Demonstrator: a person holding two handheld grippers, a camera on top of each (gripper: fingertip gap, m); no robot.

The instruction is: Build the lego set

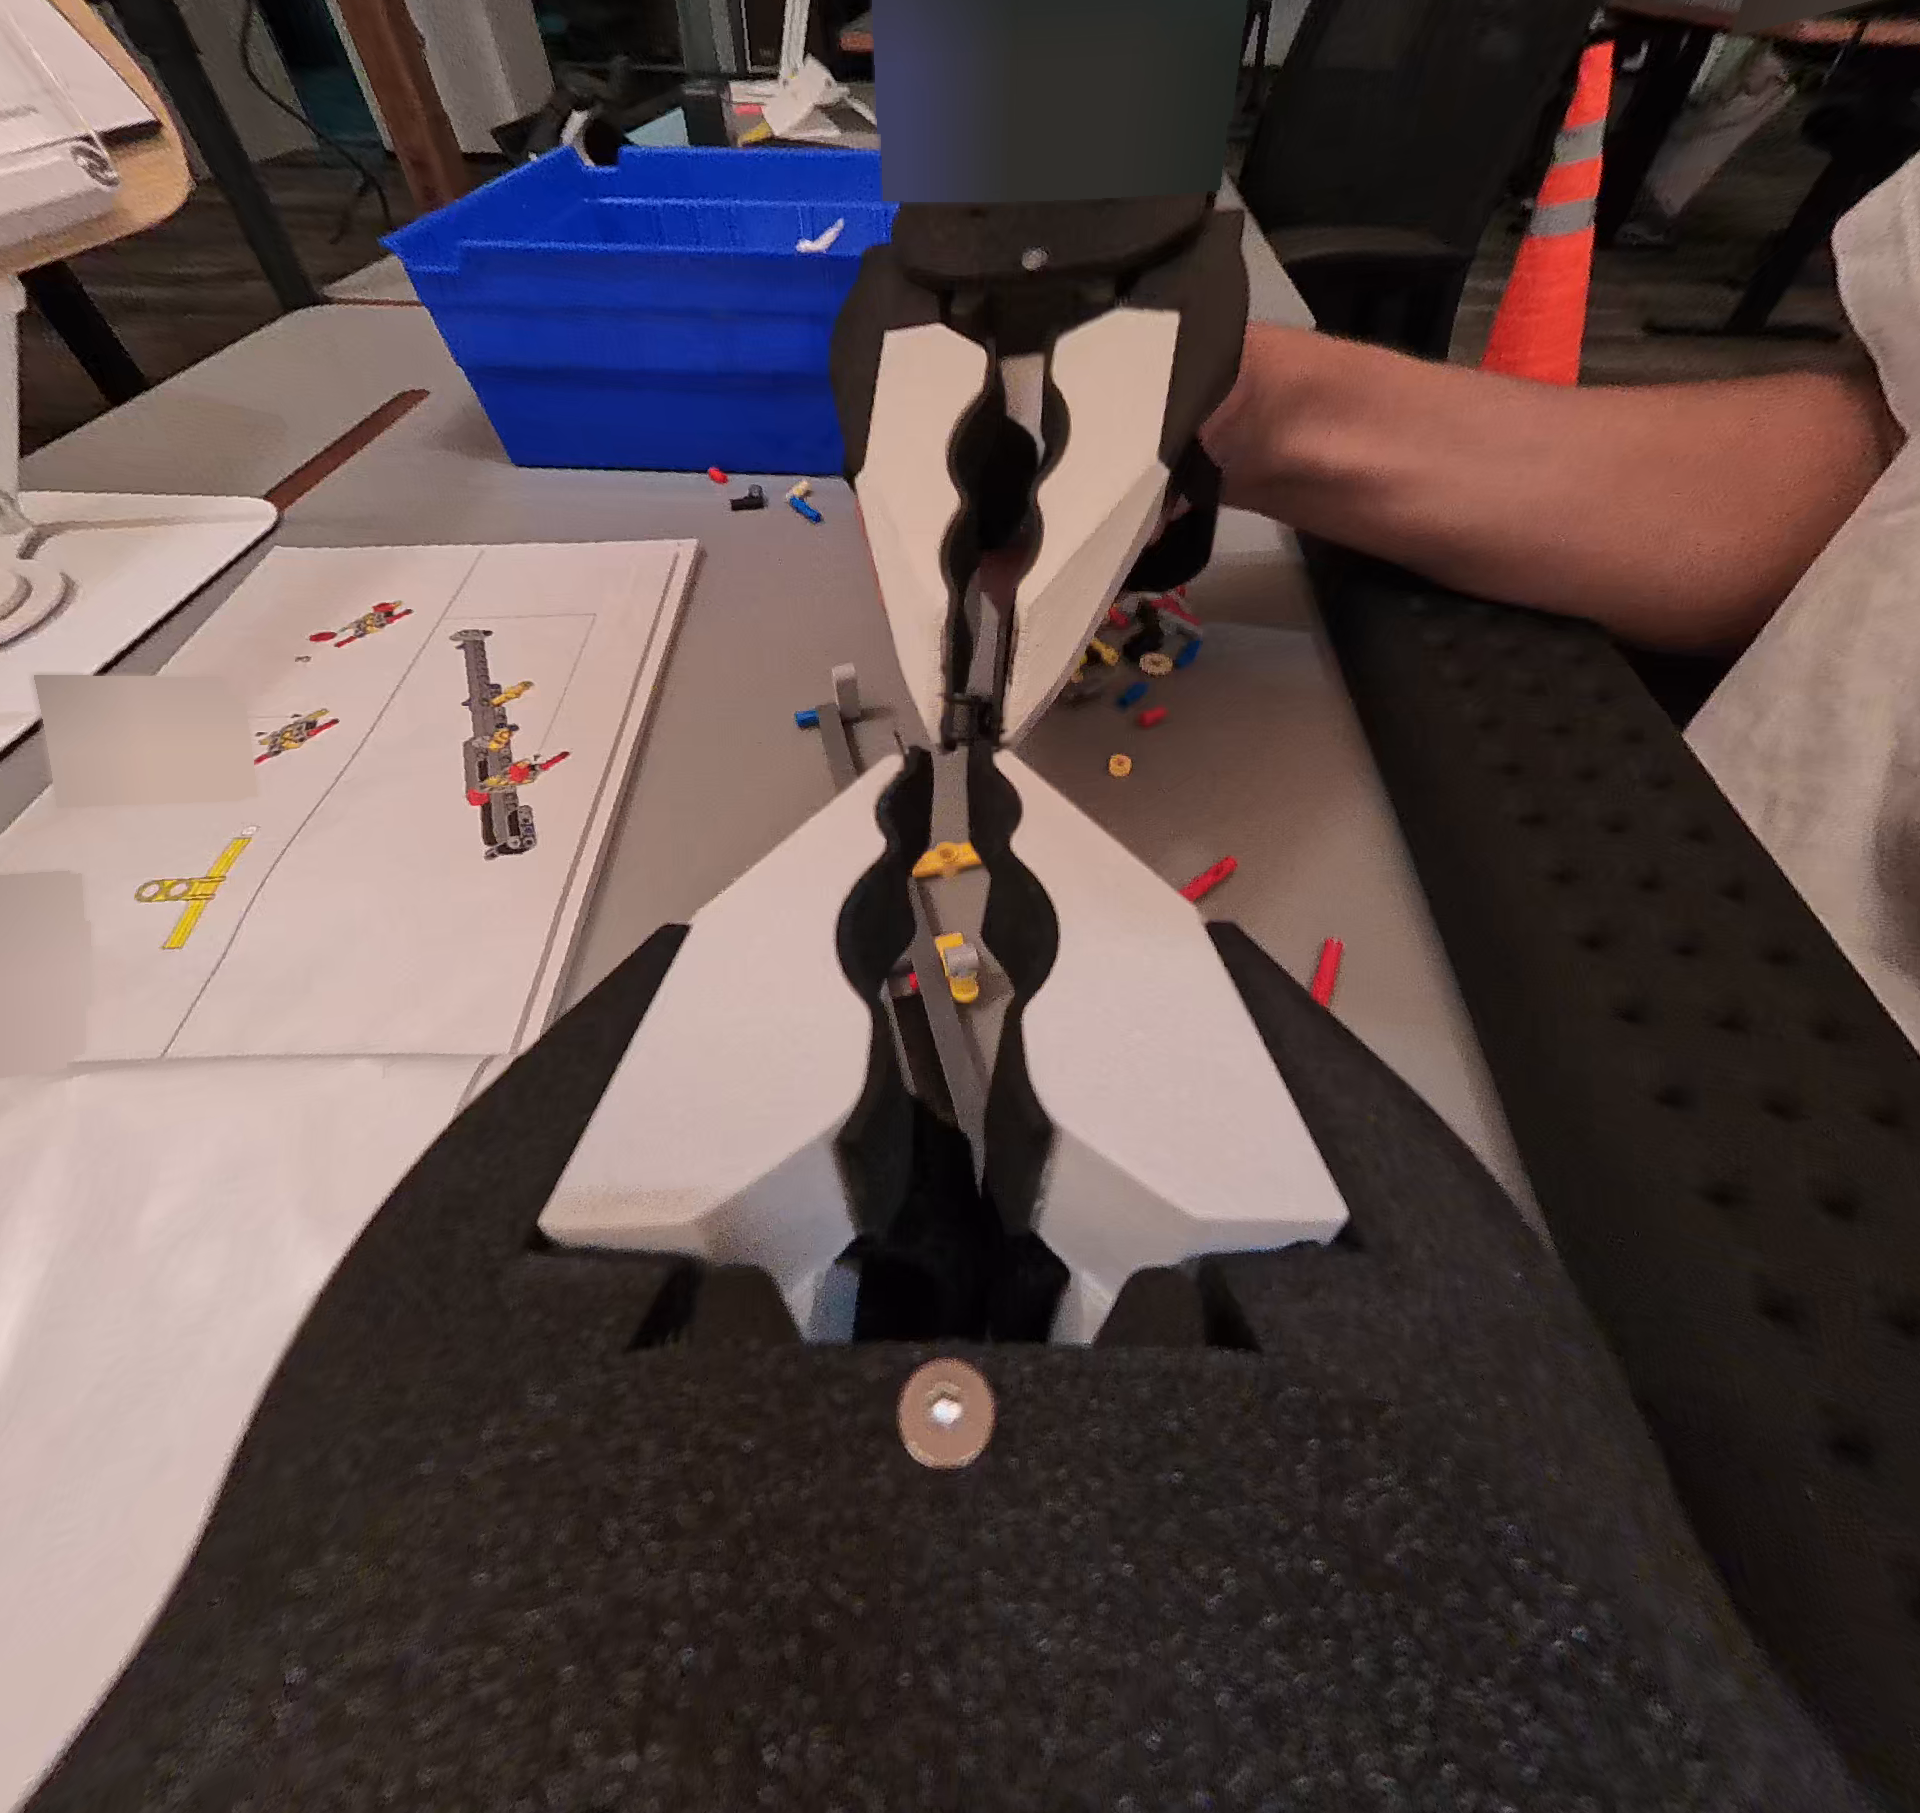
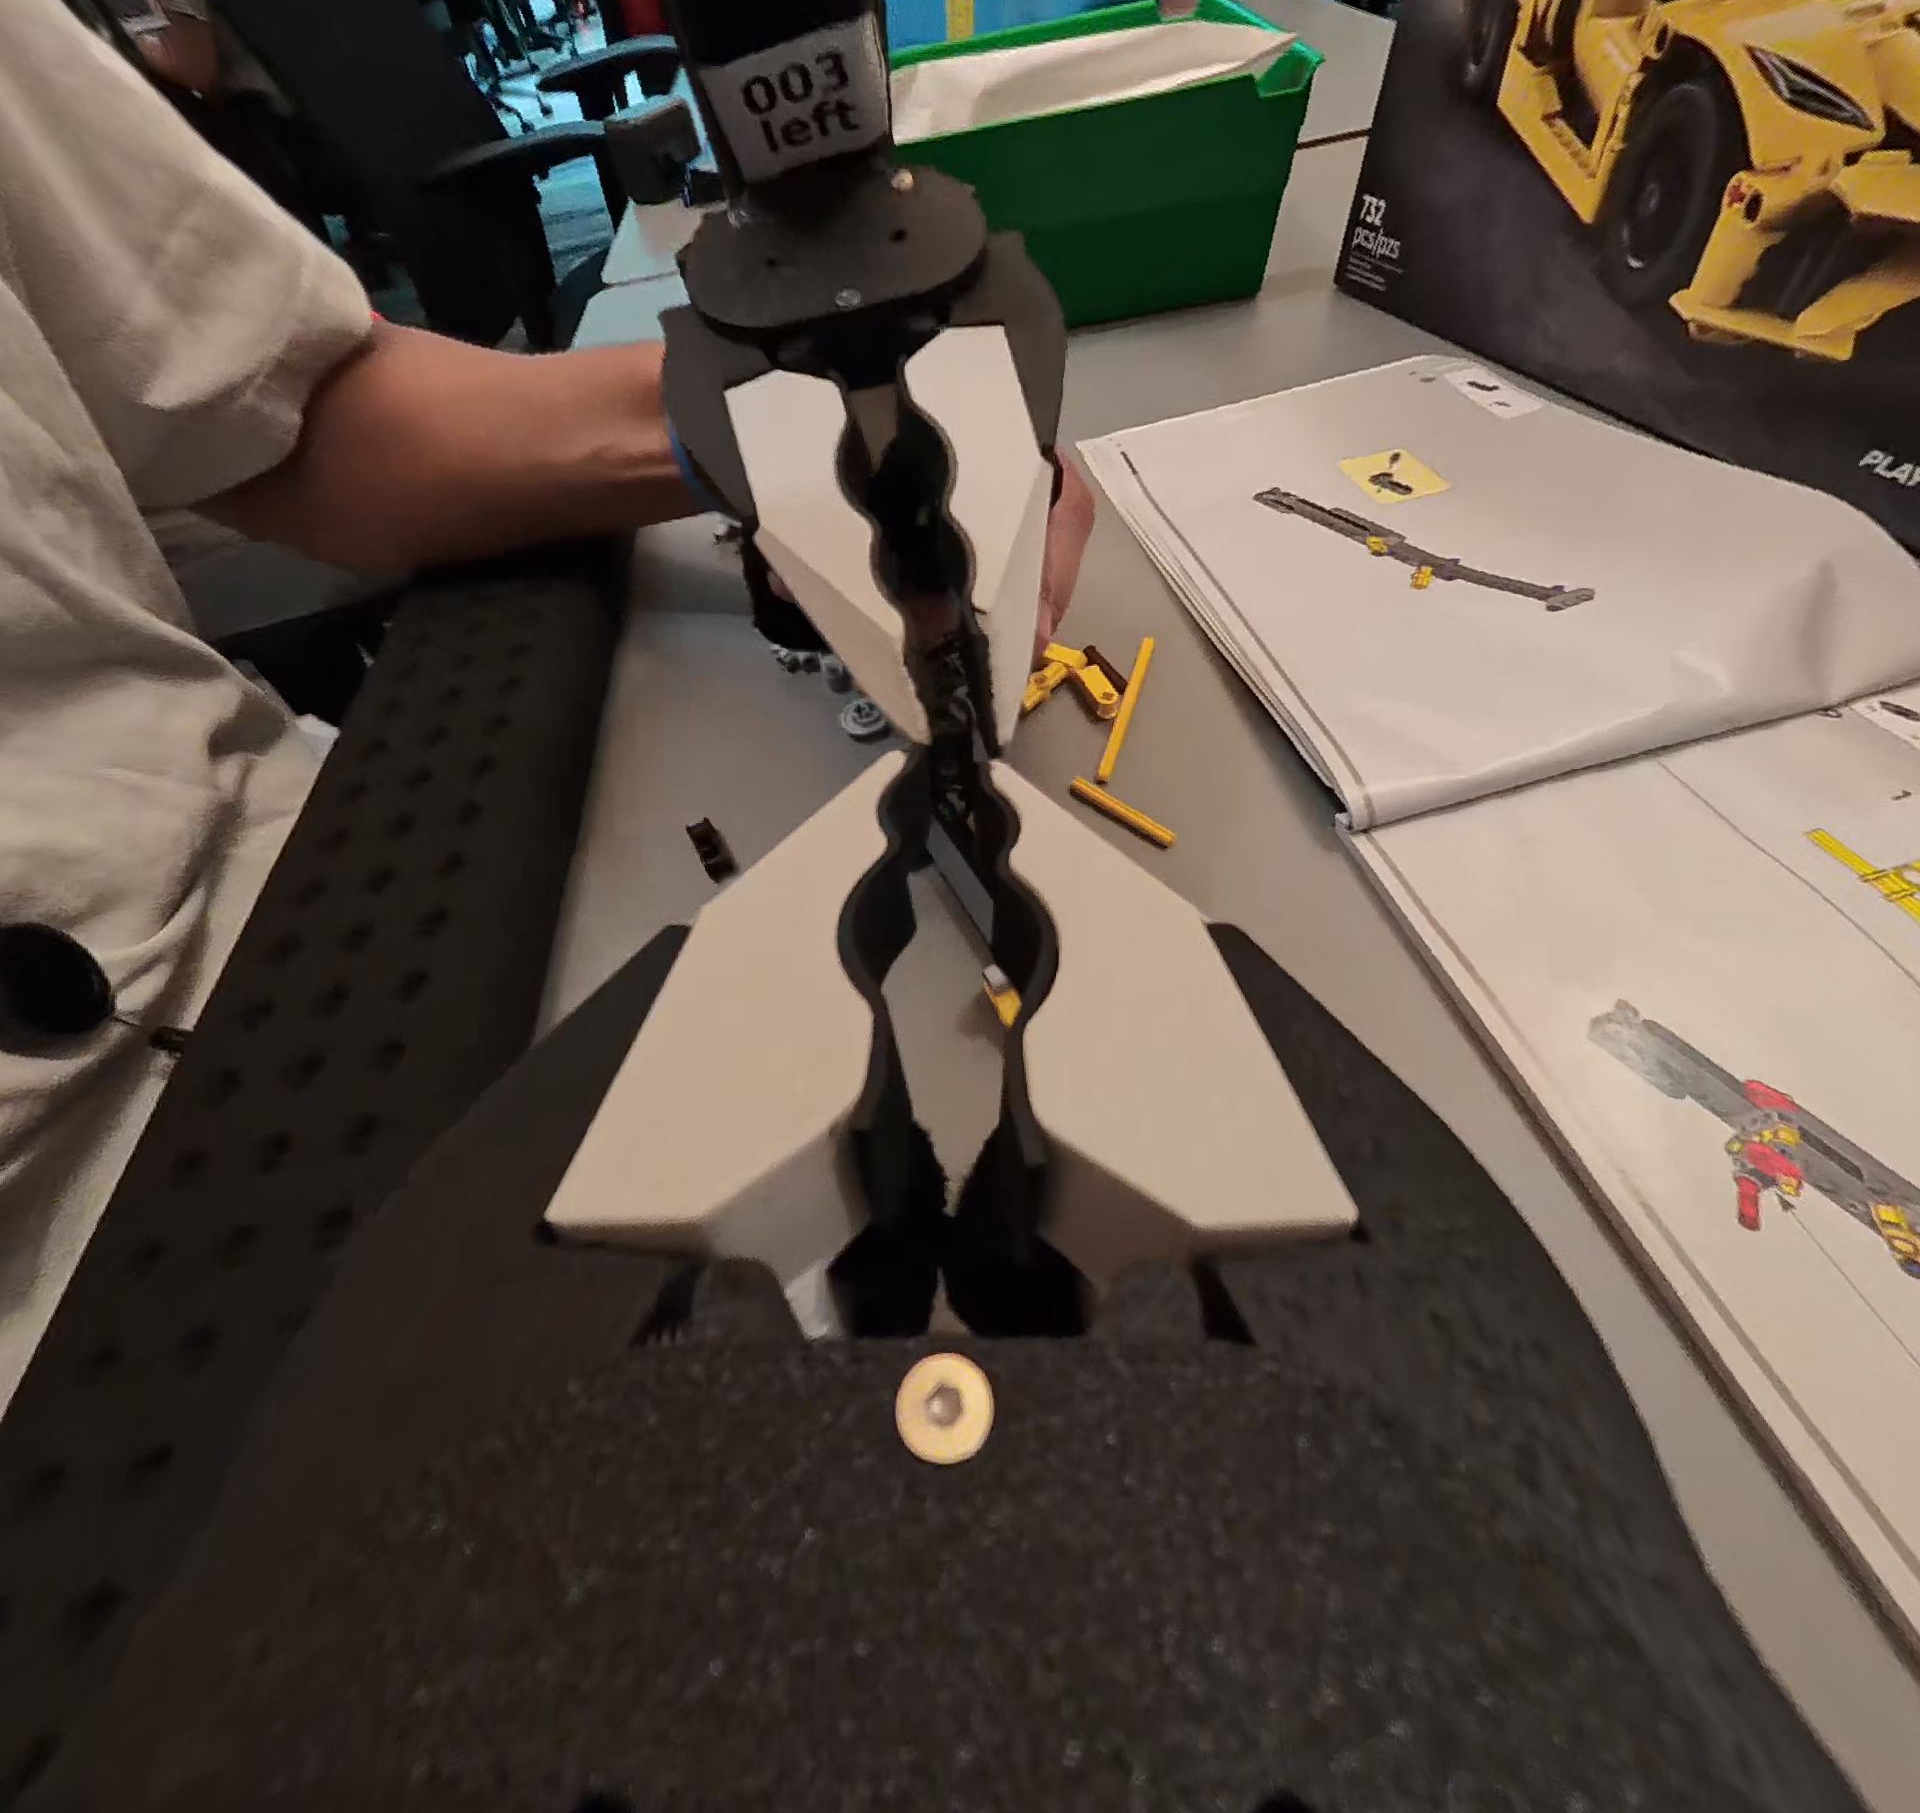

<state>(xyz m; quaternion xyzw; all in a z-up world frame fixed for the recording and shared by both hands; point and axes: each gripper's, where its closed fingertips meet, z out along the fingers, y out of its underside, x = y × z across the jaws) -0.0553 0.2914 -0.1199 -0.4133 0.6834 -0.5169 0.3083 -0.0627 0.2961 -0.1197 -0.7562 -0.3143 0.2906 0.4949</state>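
Your left tool (image 1: 951, 761) & right tool (image 2: 948, 761) meet tip to tip above the tabletop (image 1: 748, 620), both pinching the long grey lego beam (image 1: 951, 932) w/ yellow connectors, one at each end. Loose lego pieces (image 1: 1143, 667) lie nearby; instruction booklet (image 2: 1507, 600) open beside.

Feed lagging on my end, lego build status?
Left gripper shut on grey beam. Right gripper shut on the beam's far end, tip to tip. Loose pieces scattered on table, none blocking.
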